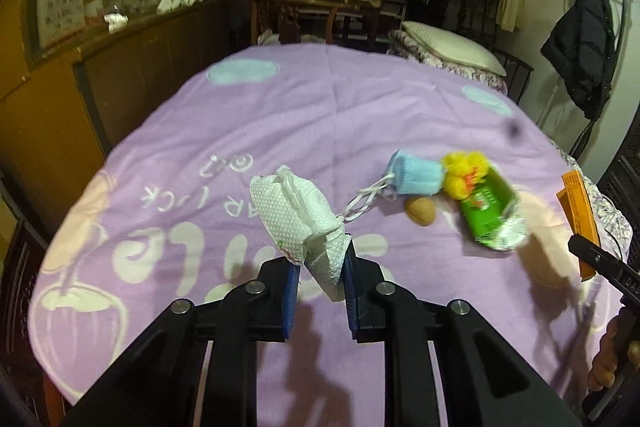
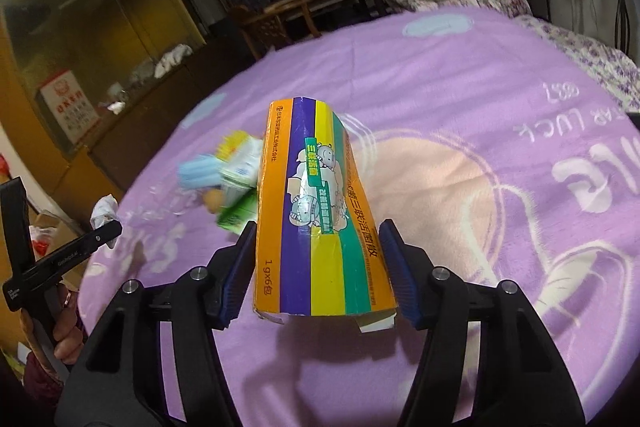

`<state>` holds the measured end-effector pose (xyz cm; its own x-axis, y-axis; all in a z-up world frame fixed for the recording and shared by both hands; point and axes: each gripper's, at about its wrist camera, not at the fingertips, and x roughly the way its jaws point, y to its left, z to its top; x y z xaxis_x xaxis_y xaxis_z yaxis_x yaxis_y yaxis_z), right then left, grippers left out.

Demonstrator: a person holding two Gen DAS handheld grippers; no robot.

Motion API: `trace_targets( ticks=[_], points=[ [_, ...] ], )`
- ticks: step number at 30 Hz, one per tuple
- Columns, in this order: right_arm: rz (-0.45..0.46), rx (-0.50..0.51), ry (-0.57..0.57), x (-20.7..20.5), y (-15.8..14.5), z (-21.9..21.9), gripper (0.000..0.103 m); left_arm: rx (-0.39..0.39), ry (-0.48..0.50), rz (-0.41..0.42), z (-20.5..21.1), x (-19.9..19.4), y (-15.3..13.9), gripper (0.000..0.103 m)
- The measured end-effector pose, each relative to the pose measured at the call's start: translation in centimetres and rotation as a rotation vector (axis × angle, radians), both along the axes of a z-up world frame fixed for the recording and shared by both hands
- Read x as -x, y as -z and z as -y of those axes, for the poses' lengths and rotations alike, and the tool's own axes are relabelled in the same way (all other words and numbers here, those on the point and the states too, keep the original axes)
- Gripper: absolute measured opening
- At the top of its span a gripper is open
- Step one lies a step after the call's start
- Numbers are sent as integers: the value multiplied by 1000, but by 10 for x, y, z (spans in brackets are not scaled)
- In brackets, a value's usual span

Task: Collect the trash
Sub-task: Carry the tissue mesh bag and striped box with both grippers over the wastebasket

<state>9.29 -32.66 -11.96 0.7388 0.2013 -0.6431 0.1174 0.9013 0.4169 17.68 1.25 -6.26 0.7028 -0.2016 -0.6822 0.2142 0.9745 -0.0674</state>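
Blue pads of the left gripper [image 1: 320, 287] are pinching a crumpled white dotted wipe [image 1: 298, 217], jaws closed tight on its lower end, so the soft wad is standing up above the purple blanket [image 1: 280, 115] with clear air beneath it. In the right wrist view the right gripper [image 2: 316, 267] is clamping a striped orange, purple, yellow and green cardboard box [image 2: 316, 211] by its two long sides, the pads pressing on both edges; the box is hanging clear of the blanket, its torn bottom flap showing white. Beyond the left jaws the remaining trash is lying in one loose cluster near the blanket's right part: a pleated blue face mask [image 1: 416, 175] with white loops, a yellow fluffy toy [image 1: 464, 171] just beside it, a small brown rounded object [image 1: 421, 211] in front, and a glossy green packet [image 1: 490, 213] touching the toy. The fleecy blanket around the cluster is lying bare, giving open room on the near side. A wooden cabinet [image 1: 132, 75] is bordering the bed's left edge, and a pillow [image 1: 452, 45] is resting at the far end.
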Motion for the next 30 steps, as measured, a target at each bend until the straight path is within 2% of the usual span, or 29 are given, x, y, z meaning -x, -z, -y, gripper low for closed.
trace_targets(
  ticks=[10, 18, 24, 30],
  points=[
    [129, -43, -59, 38, -50, -12, 60, -25, 16, 124, 4, 64, -55, 20],
    [271, -67, -120, 74, -101, -33, 60, 14, 17, 213, -4, 123, -98, 20],
    [389, -97, -236, 110, -144, -62, 60, 44, -19, 273, -37, 182, -129, 20],
    [447, -113, -375, 143, -168, -94, 60, -6, -86, 287, -88, 239, -136, 20]
  ],
)
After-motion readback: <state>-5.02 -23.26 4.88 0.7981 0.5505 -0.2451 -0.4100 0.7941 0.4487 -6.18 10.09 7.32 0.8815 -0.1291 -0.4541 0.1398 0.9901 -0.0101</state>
